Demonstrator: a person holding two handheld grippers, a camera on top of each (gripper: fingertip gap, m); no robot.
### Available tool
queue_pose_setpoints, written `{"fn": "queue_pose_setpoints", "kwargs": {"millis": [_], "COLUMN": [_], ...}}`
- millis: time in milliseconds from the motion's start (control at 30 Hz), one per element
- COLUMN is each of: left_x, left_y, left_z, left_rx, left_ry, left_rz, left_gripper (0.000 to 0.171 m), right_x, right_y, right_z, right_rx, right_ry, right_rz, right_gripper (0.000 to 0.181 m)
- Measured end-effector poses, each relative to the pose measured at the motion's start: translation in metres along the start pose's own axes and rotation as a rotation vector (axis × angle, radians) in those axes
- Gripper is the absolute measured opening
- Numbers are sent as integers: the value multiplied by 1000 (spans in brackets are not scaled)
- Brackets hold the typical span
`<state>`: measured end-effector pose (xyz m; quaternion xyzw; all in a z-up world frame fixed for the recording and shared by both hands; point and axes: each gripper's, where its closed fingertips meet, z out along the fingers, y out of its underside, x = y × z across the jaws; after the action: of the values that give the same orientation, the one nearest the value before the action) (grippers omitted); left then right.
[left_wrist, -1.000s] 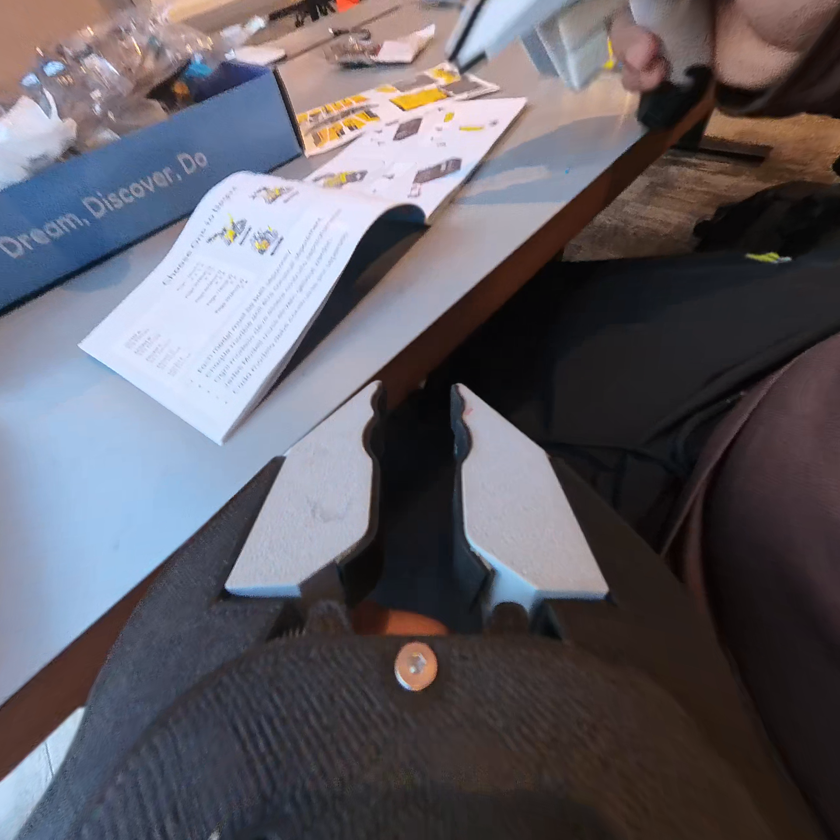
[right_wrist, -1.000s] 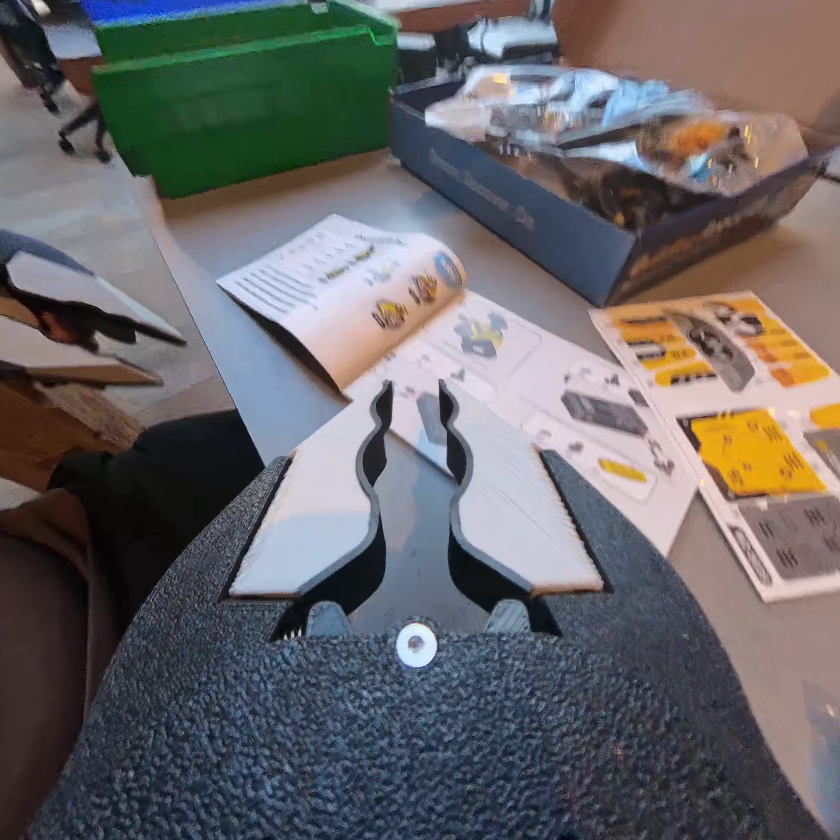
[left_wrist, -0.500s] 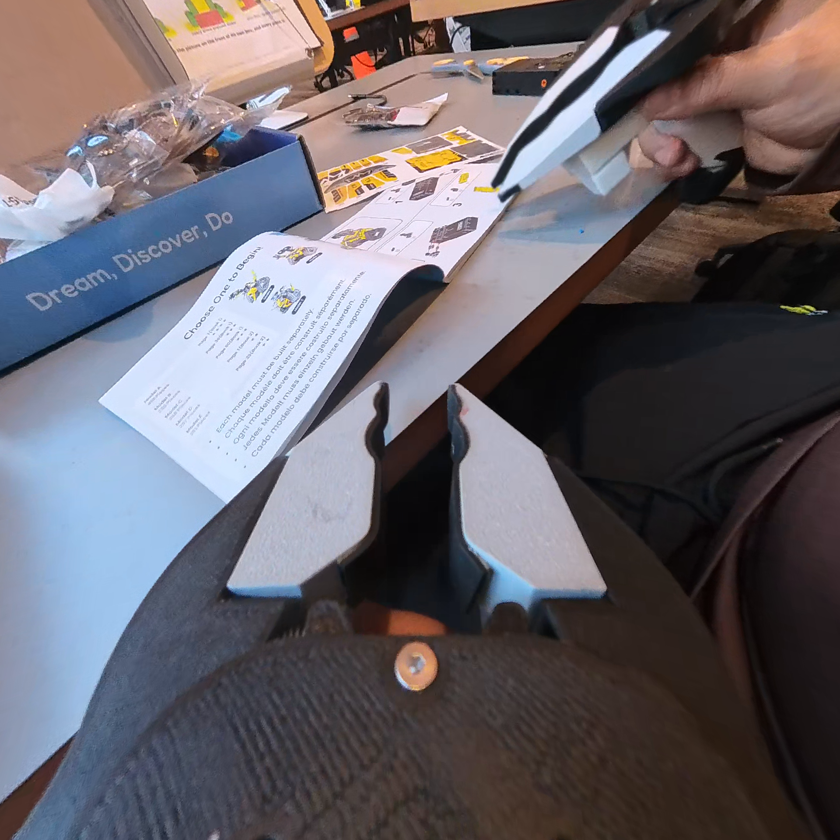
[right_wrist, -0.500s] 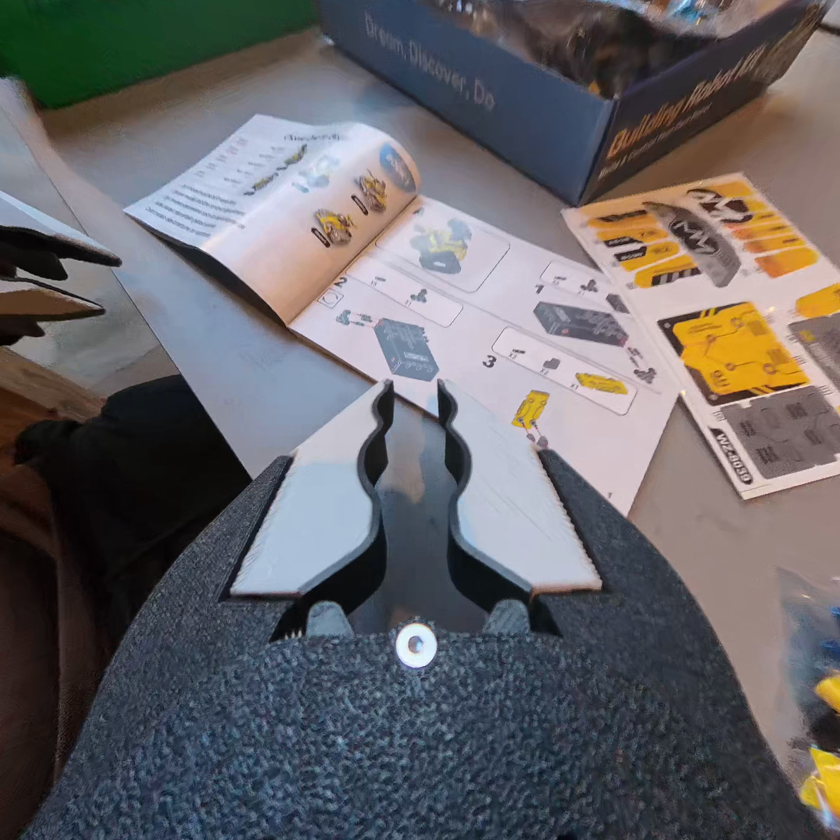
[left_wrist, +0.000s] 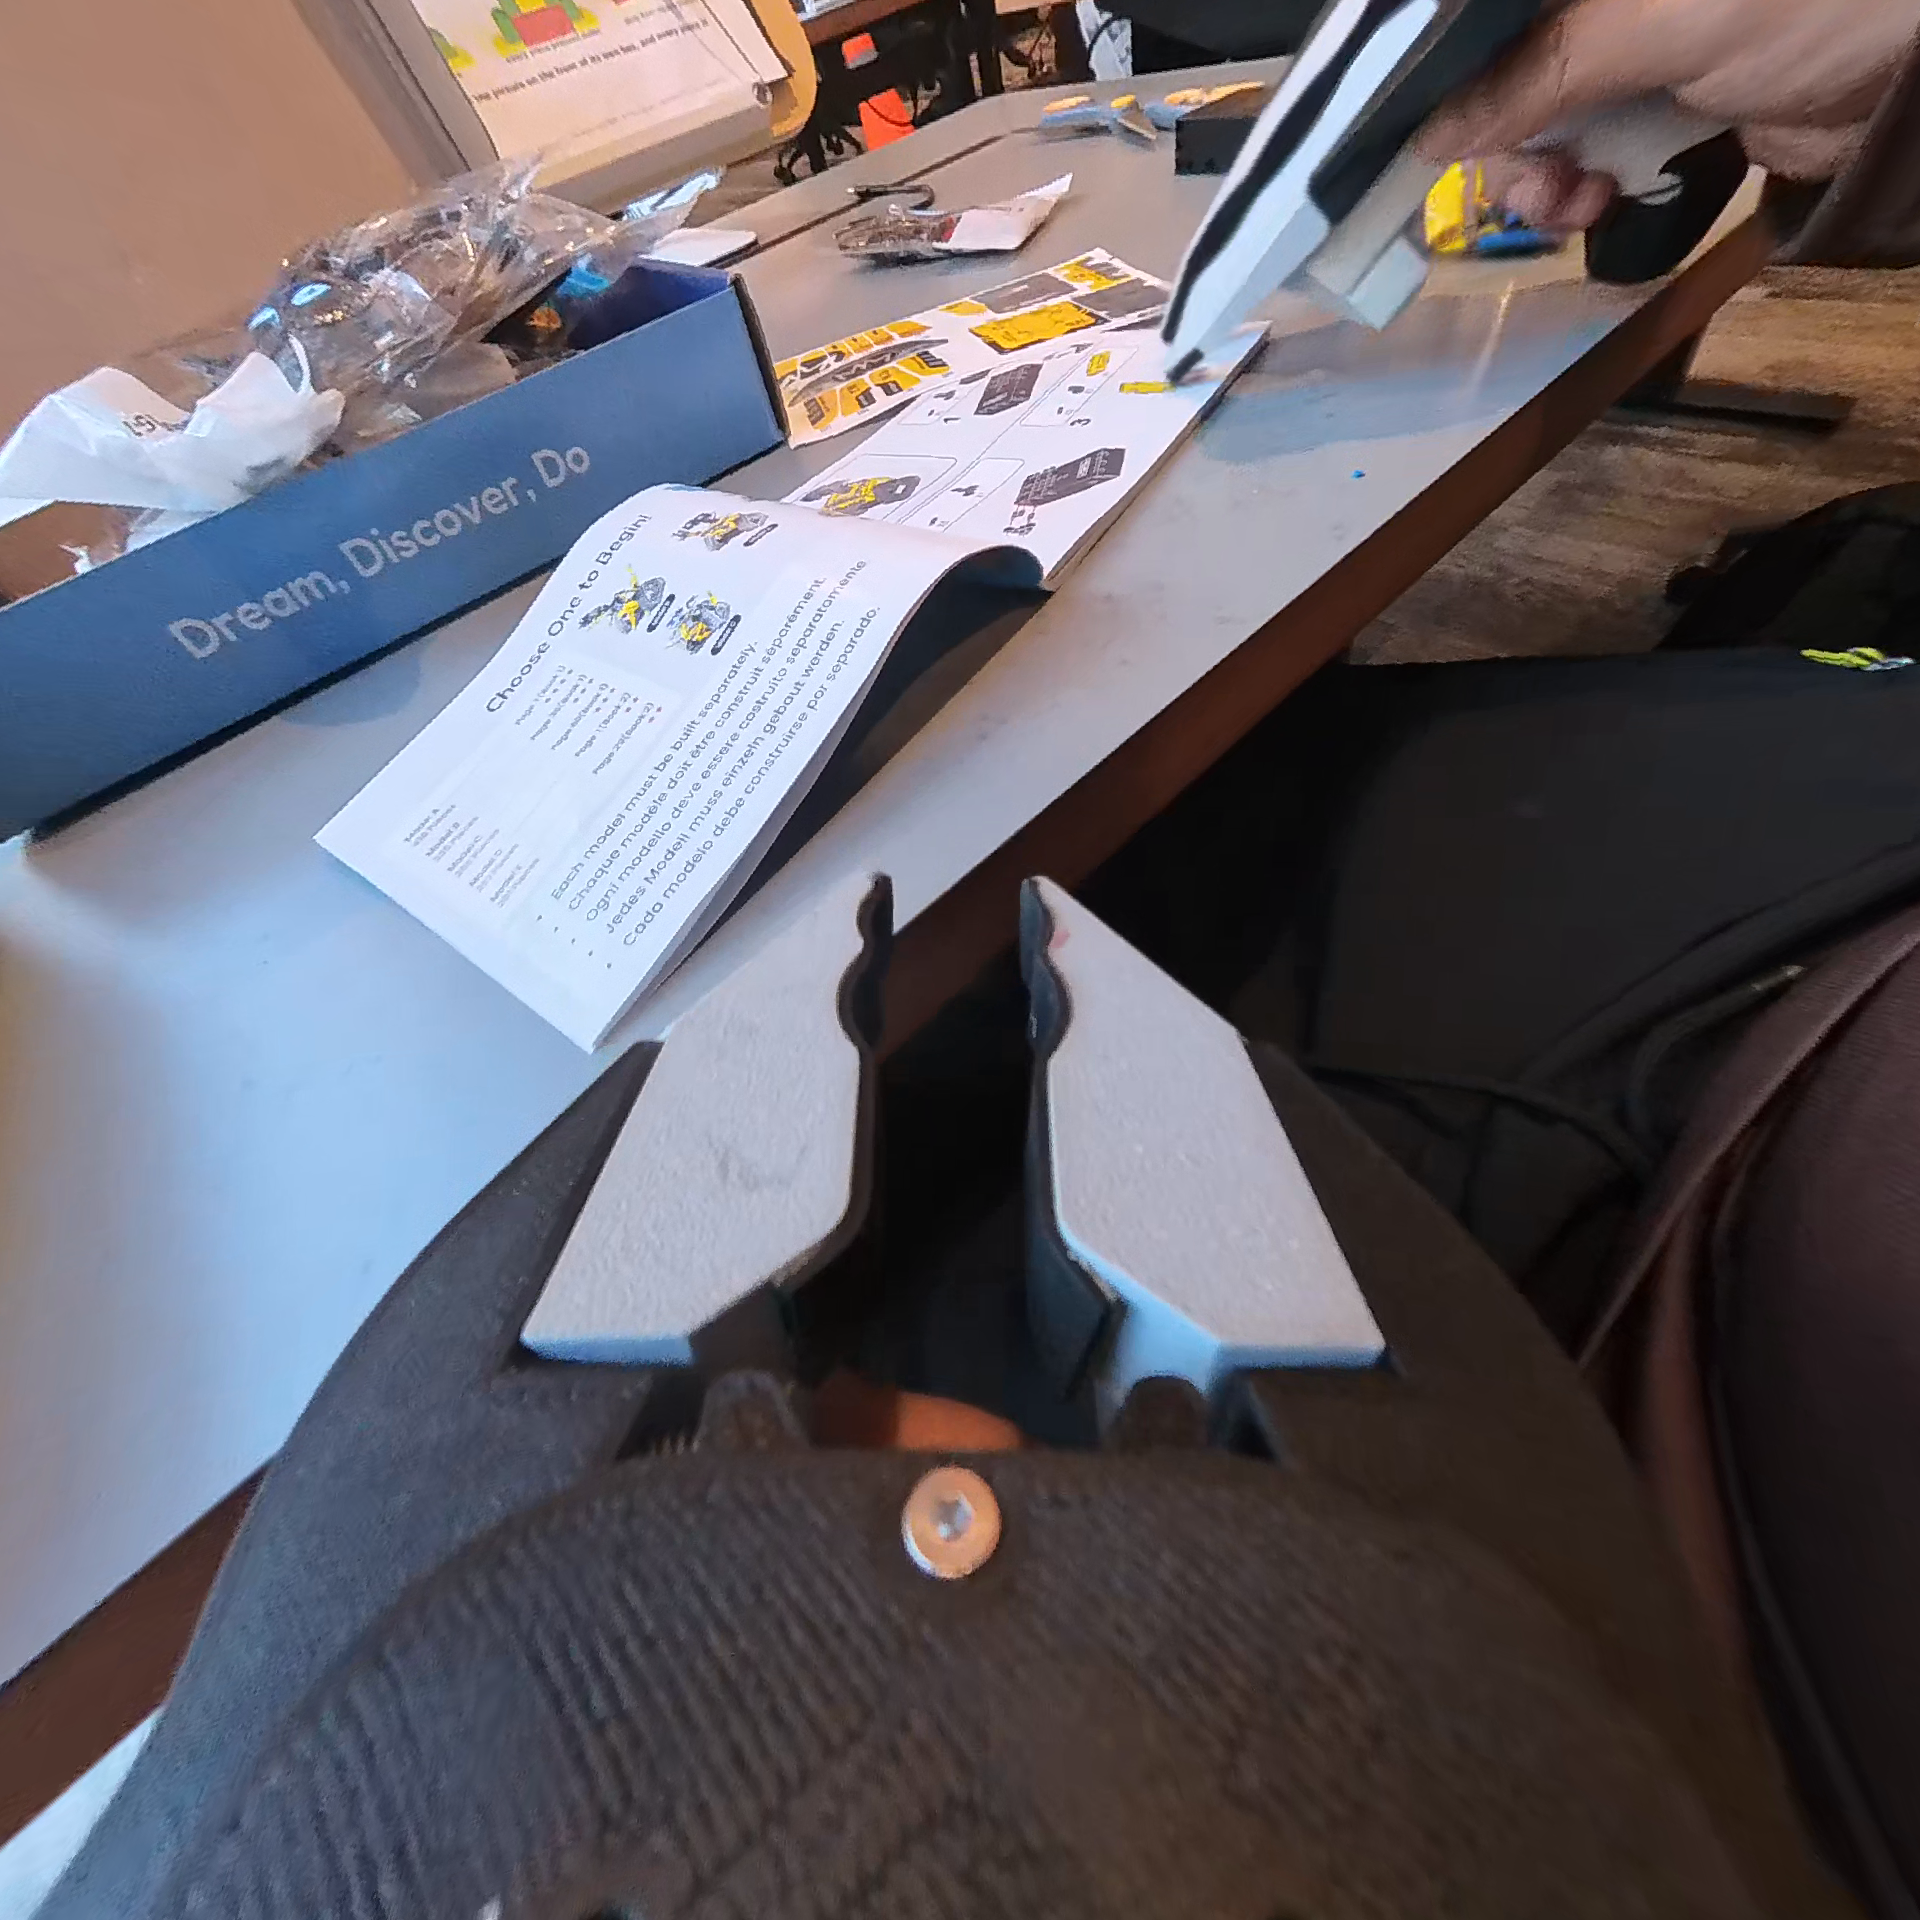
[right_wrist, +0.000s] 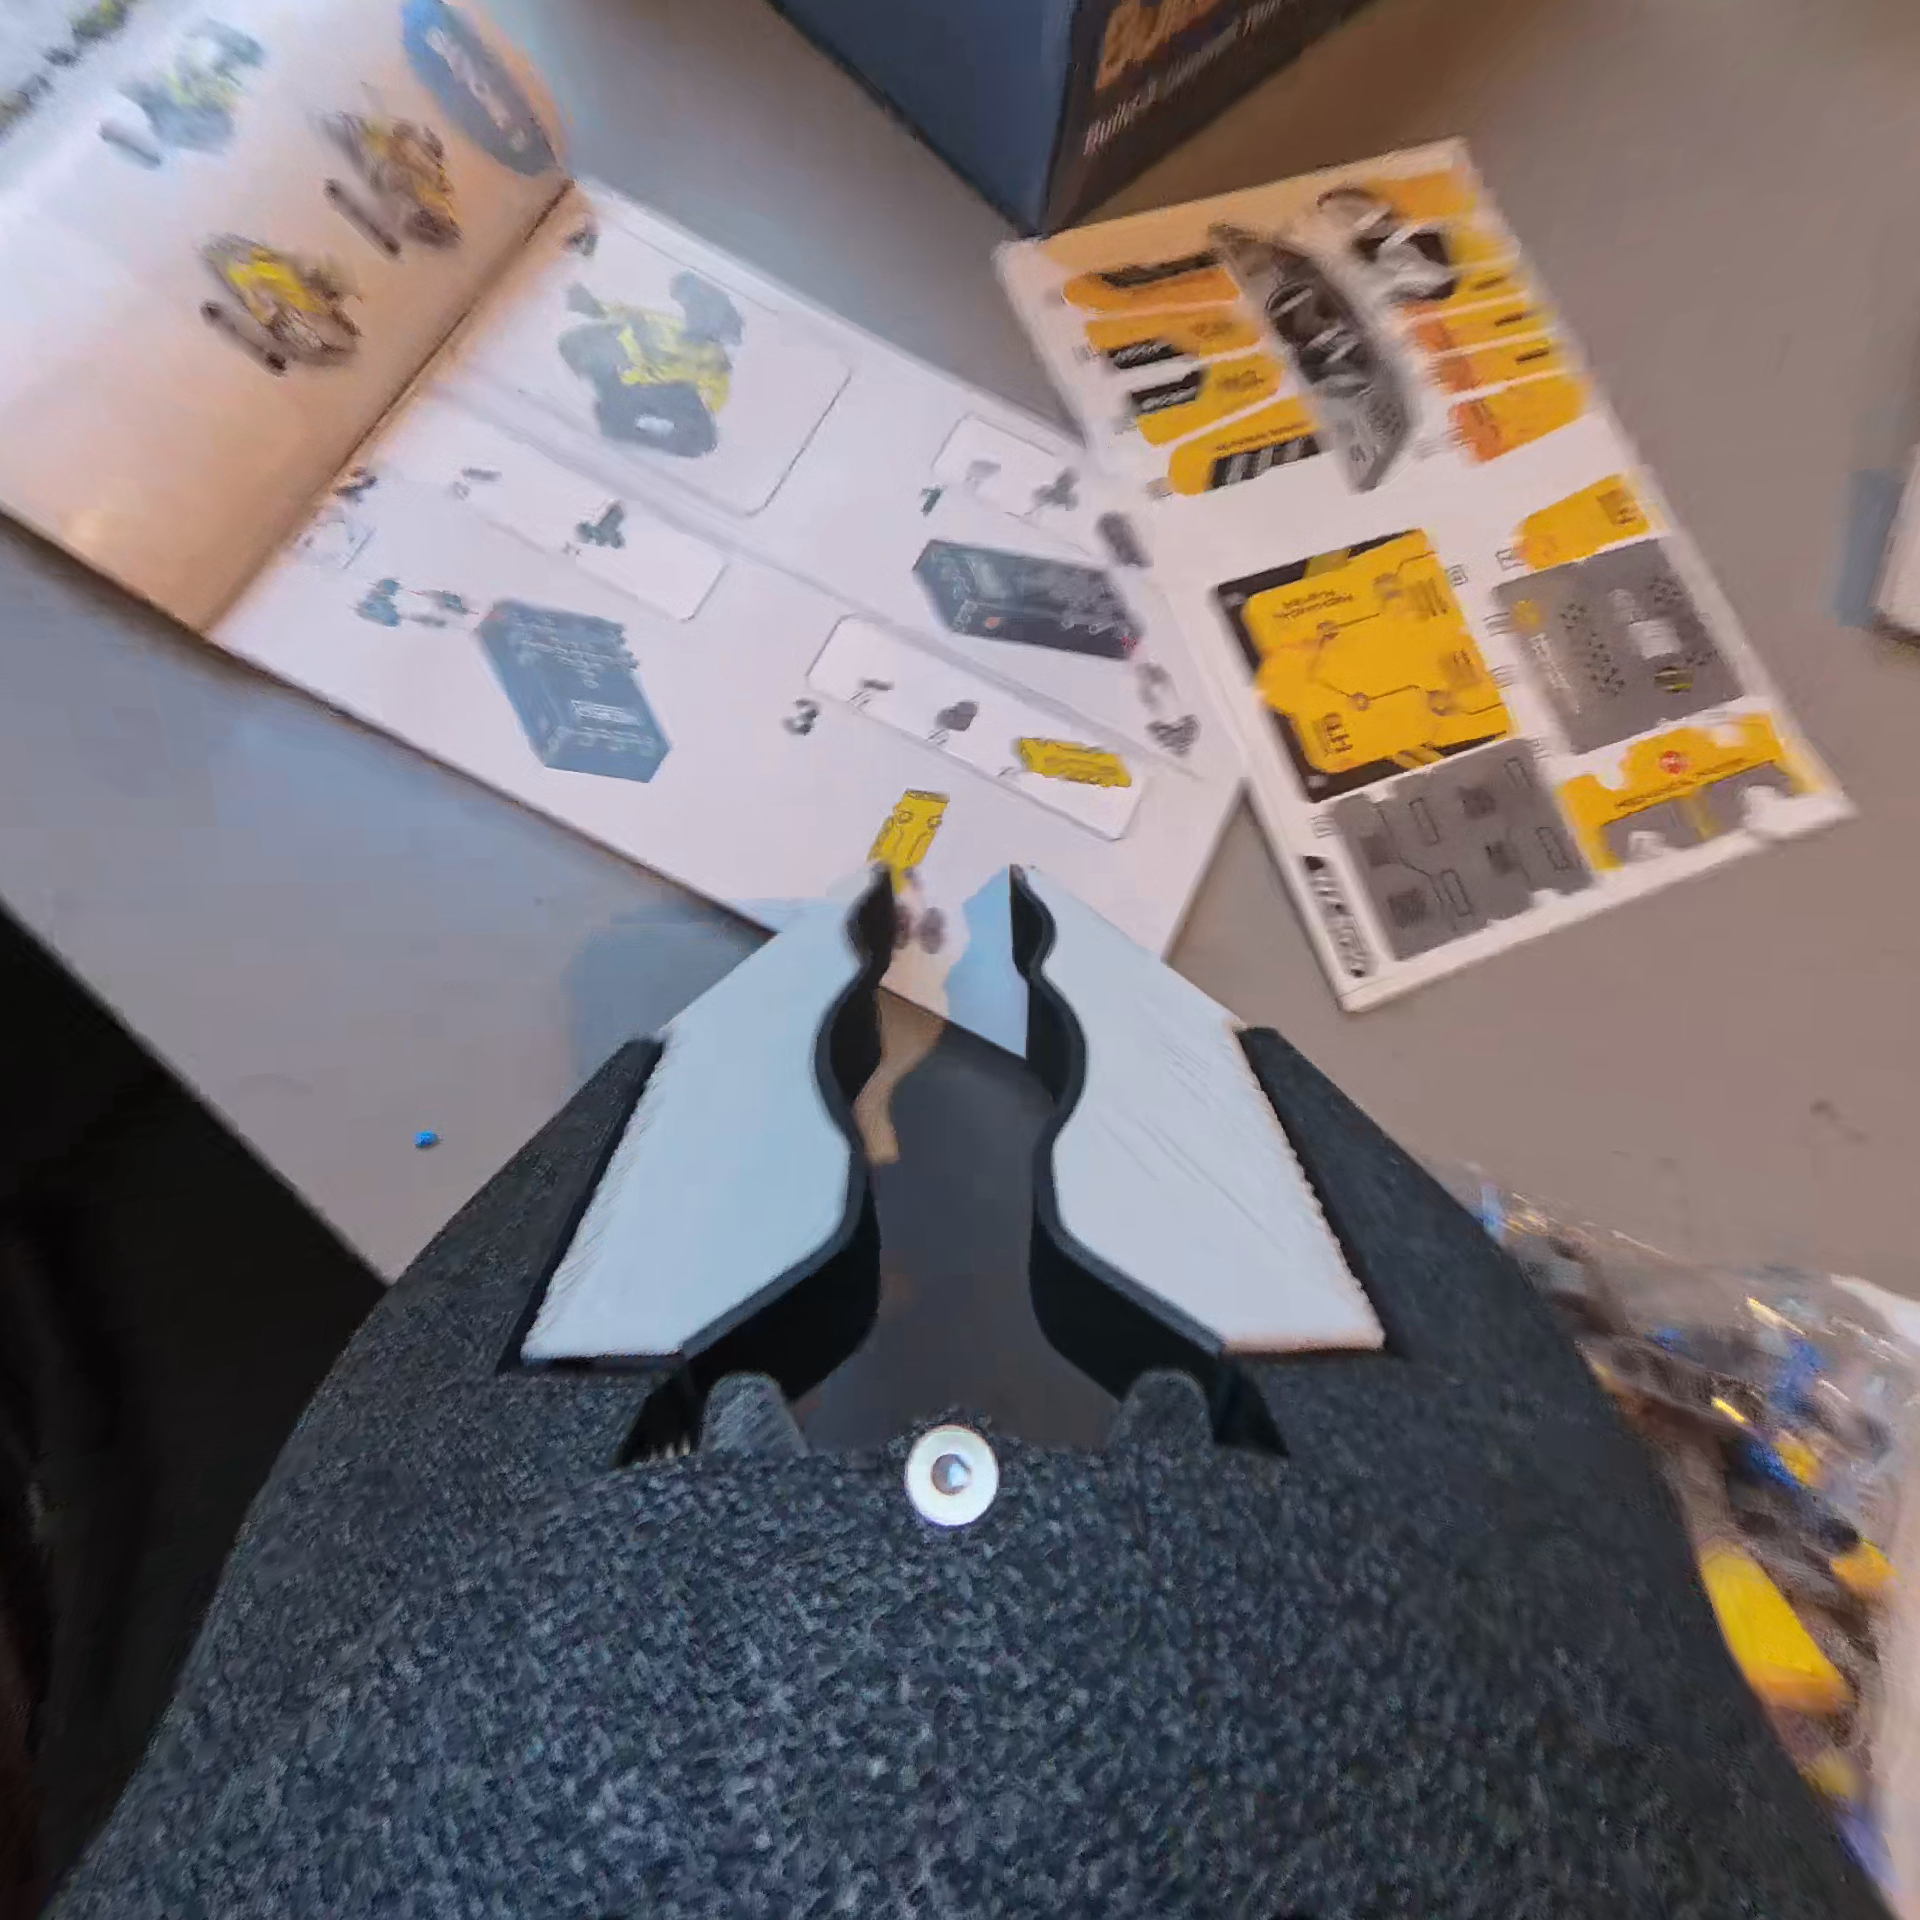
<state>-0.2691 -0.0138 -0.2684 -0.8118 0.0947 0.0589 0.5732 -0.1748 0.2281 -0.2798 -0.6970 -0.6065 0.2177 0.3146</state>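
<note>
while the left gripper (left_wrist: 954, 914) hung off the near edge of the grey table (left_wrist: 187, 1091), its jaws stood a narrow gap apart with nothing between them, its tips just short of the near corner of the open booklet (left_wrist: 665, 727). the booklet lay spread on the table, its near page arched up and its far page flat.

the right gripper (right_wrist: 945, 894) was tipped down over the far page's outer corner, jaws likewise a narrow gap apart and empty; from the left wrist view its tips (left_wrist: 1184, 358) looked to be at or touching that corner, though blur made contact hard to judge. a hand (left_wrist: 1683, 73) held it from above.

beyond the booklet sat a blue box (left_wrist: 343, 582), open-topped and stuffed with clear plastic bags (left_wrist: 416, 270). just beside the booklet's far page, on the side away from the table edge, lay a sheet of yellow and grey stickers (right_wrist: 1455, 582), its corner close to the box. past the booklet's far end, near the right gripper, was a clear bag of yellow and blue parts (right_wrist: 1756, 1507). dark clothing (left_wrist: 1558, 883) filled the space off the table edge from the booklet.
</note>
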Motion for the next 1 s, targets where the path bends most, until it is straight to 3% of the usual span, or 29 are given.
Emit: {"fn": "queue_pose_setpoints", "kwargs": {"millis": [33,67,333,533,833,1000], "left_x": [0,0,-3,-3,-2,-2], "left_y": [1,2,5,6,6,6], "left_z": [-1,-1,-4,-5,-3,-2], "left_rx": [-4,-8,-19,-20,-19,-23], "left_ry": [-4,-9,-29,-32,-24,-20], "left_rz": [1,1,-11,-9,-5,-4], "left_gripper": [22,22,21,21,21,21], "right_x": [-7,-14,-20,-40,-45,-38], "right_y": [1,1,3,8,18,12], "right_z": [2,2,1,-6,-17,-19], "right_rx": [-11,-11,-46,-86,-116,-73], "right_ry": [-61,-113,-114,-200,-341,-308], "right_rz": [8,21,-55,-91,-9,-29], "right_gripper": [2,0,0,0,0,0]}}
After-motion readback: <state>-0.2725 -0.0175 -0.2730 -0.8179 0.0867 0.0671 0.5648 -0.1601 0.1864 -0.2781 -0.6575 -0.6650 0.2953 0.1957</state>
